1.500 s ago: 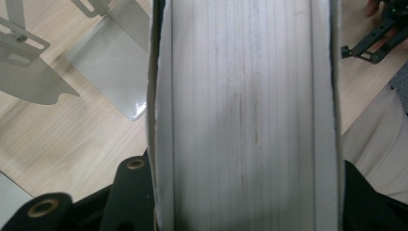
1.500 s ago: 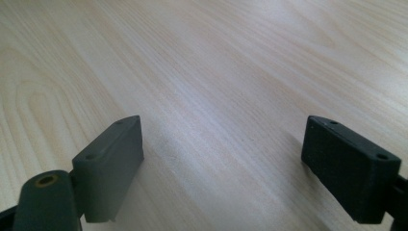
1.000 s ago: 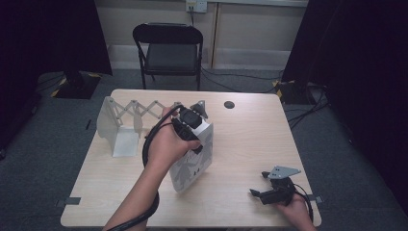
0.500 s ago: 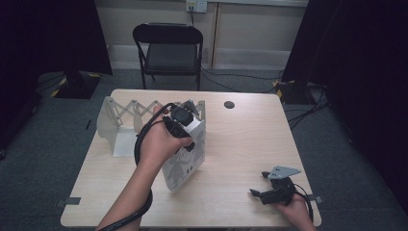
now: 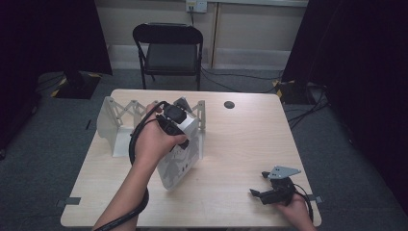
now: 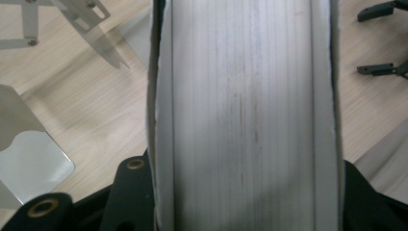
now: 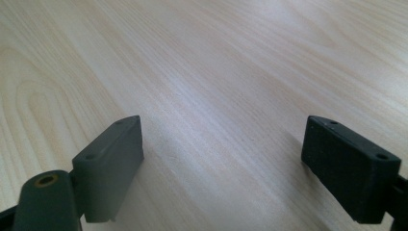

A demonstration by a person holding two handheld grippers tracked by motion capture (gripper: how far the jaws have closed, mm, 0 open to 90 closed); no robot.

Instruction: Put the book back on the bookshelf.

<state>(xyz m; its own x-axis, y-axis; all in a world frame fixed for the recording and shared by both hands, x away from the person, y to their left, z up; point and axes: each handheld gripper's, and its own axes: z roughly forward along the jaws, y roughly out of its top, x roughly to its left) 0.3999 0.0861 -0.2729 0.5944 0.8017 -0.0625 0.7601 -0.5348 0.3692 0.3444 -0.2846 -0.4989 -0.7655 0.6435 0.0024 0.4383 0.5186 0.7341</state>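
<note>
White plastic panel [image 5: 180, 156], flat rect. w/ small holes, tilted up on its lower edge on the tabletop [image 5: 240, 144], top edge clamped in left hand-held gripper [image 5: 180, 126]. Joined to a white scissor-lattice rack [image 5: 120, 122] stretching left, folded plate at far end.

Table [image 5: 250, 144]: light wood-grain top, rectangular, centre of the high view, standing on grey carpet. On it: white folding rack [image 5: 118, 122] with scissor-link sides, upper left of the tabletop; white panel [image 5: 180, 161], tilted, lower edge on the wood, just right of the rack; small dark round disc [image 5: 229, 104] near the far edge, well apart from both. Right half bare wood.
</note>
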